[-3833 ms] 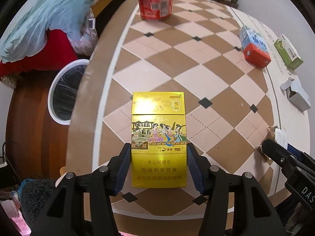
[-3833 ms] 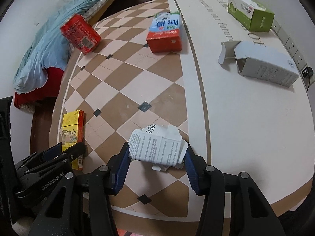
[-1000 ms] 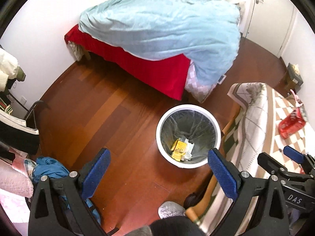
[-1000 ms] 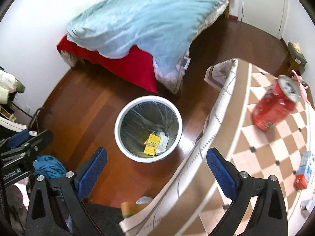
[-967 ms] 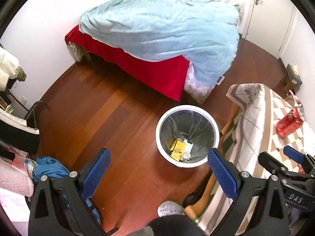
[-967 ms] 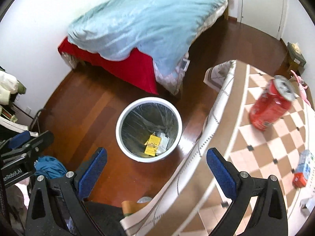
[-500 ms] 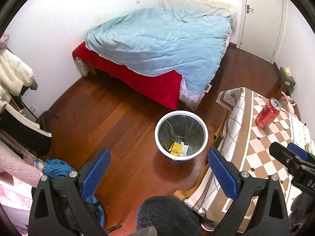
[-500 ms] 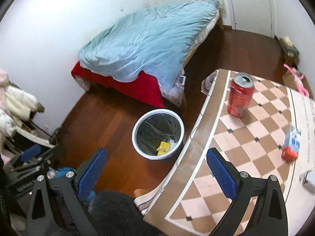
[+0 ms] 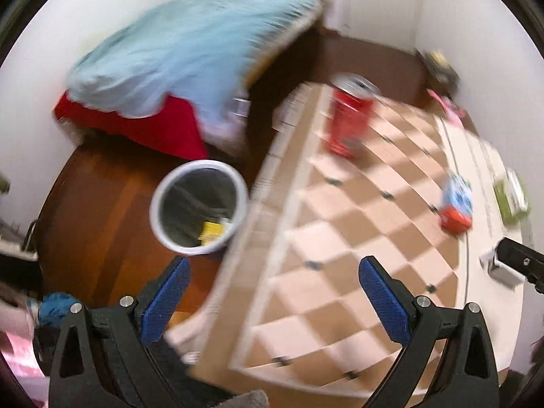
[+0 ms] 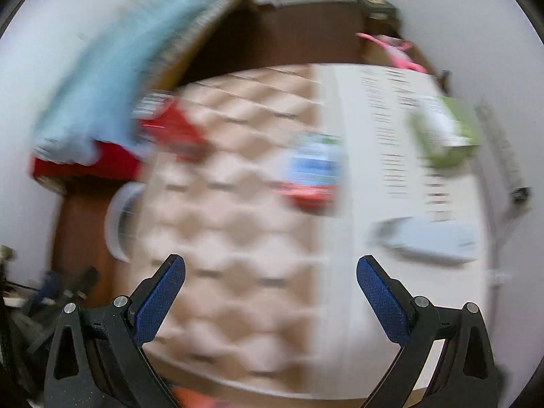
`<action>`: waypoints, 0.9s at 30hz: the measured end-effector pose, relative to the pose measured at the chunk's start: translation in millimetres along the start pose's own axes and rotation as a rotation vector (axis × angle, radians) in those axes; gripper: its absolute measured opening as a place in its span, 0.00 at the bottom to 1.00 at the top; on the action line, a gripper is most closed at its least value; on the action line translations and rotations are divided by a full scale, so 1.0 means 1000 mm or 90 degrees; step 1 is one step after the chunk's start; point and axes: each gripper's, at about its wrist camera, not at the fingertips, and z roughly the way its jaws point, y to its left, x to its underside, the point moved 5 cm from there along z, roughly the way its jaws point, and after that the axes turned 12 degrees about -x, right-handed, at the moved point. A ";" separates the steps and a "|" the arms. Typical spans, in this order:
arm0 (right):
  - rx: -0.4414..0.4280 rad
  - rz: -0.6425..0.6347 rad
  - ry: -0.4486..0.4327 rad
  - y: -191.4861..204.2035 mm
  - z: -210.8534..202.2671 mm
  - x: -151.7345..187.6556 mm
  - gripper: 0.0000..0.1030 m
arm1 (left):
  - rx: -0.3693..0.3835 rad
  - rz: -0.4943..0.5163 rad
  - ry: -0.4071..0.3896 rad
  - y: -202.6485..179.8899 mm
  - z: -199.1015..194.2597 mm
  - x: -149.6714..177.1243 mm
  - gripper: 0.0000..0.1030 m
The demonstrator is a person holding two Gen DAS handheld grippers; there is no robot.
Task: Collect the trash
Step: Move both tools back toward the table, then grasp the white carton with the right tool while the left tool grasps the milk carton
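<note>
Both views have swung from the bin [image 9: 199,205] toward the worktop [image 9: 340,255]; left gripper [image 9: 273,294] and right gripper [image 10: 270,292] fingers spread apart, empty; red can [image 9: 350,120] upper centre.

Blurred table [image 10: 238,238] carries a red can [image 10: 170,129], milk carton [image 10: 311,173], green box [image 10: 445,136], white box [image 10: 428,238].

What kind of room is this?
Most likely a bedroom: a bed with a light blue quilt over a red sheet, a dark wooden floor, and a table with a checked tablecloth holding litter.
</note>
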 end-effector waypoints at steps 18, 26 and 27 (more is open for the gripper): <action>0.120 -0.241 0.368 -0.144 0.082 -0.017 0.54 | -0.015 0.140 0.088 -0.162 0.053 0.019 0.98; -0.013 0.201 0.136 -0.219 0.029 -0.030 0.45 | 0.044 0.149 0.066 -0.182 0.038 -0.021 0.98; -0.019 0.242 0.100 -0.228 0.022 -0.029 0.45 | 0.053 0.158 0.066 -0.191 0.036 -0.028 0.98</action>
